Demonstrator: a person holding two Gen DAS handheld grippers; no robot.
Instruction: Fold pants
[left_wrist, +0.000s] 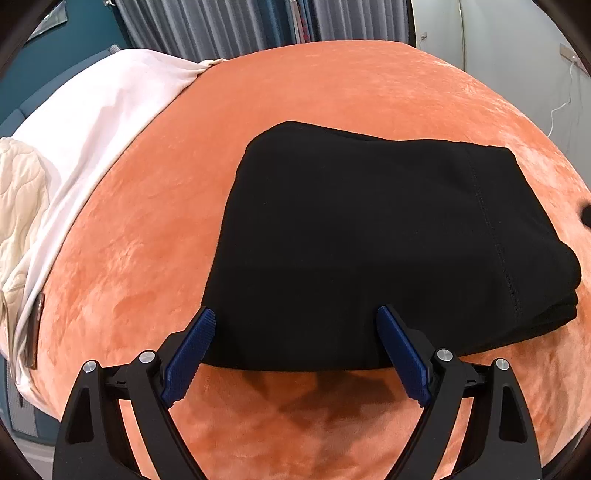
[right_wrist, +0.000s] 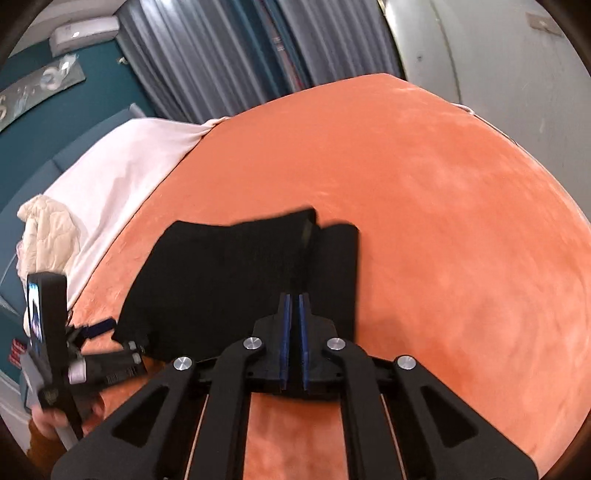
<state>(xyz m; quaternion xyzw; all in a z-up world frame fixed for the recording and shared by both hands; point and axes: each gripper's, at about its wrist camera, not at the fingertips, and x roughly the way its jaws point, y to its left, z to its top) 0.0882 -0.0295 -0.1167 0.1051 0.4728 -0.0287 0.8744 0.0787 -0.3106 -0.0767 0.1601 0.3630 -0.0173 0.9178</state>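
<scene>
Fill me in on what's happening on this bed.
A person with a gripper in each hand is folding black pants on an orange bedspread. The pants already lie in a compact folded stack. The left gripper hovers wide open at their near edge; the right gripper is shut, holding nothing.

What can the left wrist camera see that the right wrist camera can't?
Only the left wrist view shows the stitched seam on the pants and the left tongs from behind, wide open at the near edge. Only the right wrist view shows the right tongs shut, whether on a raised fold is unclear, and a hand holding the other tool. Both show the black pants, orange blanket, white sheet and grey curtains.
</scene>
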